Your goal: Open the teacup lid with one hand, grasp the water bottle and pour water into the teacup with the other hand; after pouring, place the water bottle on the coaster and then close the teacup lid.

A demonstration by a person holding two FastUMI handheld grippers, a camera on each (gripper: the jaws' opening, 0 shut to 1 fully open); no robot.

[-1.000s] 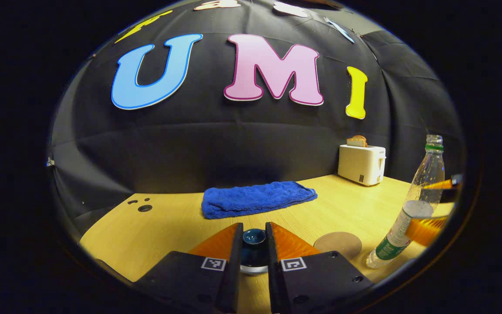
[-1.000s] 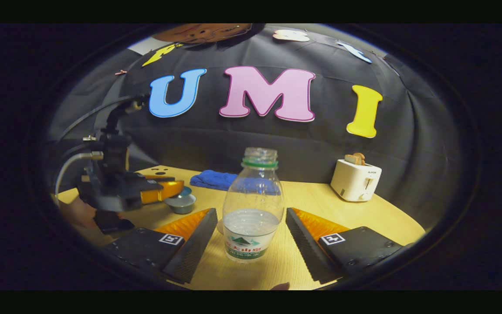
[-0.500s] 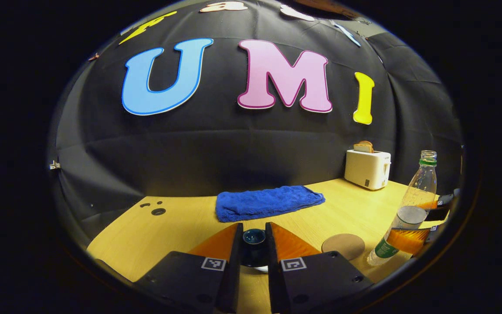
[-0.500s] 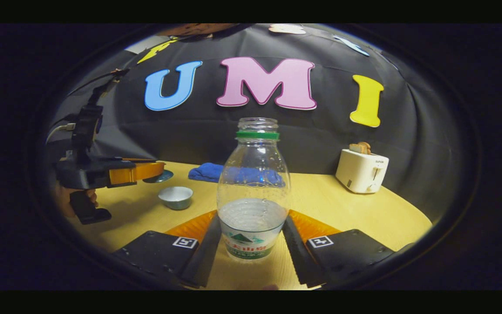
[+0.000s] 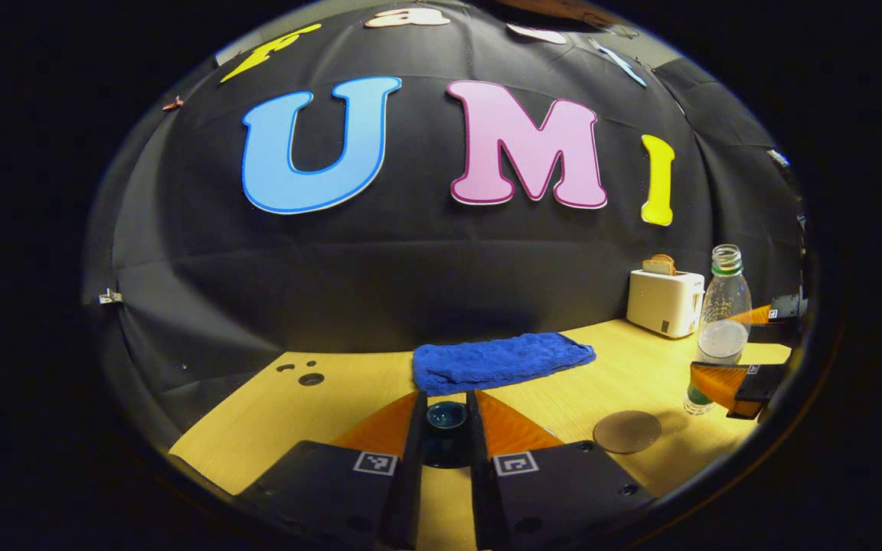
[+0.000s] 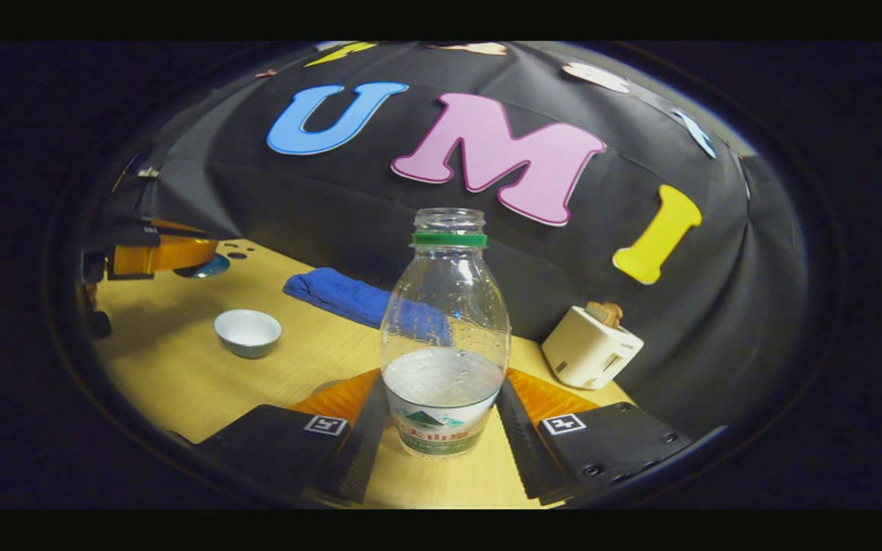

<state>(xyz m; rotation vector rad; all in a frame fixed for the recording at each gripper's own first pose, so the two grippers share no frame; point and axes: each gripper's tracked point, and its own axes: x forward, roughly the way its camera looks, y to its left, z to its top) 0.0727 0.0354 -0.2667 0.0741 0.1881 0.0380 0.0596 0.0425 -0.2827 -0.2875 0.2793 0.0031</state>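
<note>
The teacup (image 6: 248,333) sits uncovered on the wooden table (image 6: 181,375), at the left in the right gripper view. Its dark blue lid (image 5: 445,432) is clenched by the knob between the two fingers of the left gripper (image 5: 445,451), held above the tabletop. The water bottle (image 6: 445,337), uncapped and part full, is gripped around its labelled lower body by the right gripper (image 6: 441,428), whose fingers press on both sides of it; in the left gripper view the bottle stands near upright at the right, with its base apparently clear of the table. The round brown coaster (image 5: 627,431) lies flat on the table just left of and below the bottle in that view, with nothing on it. Farther back lie a folded blue towel (image 5: 502,360) and a white toaster (image 5: 664,302) with a slice of bread (image 5: 660,265) in its slot, near the black cloth wall.
</note>
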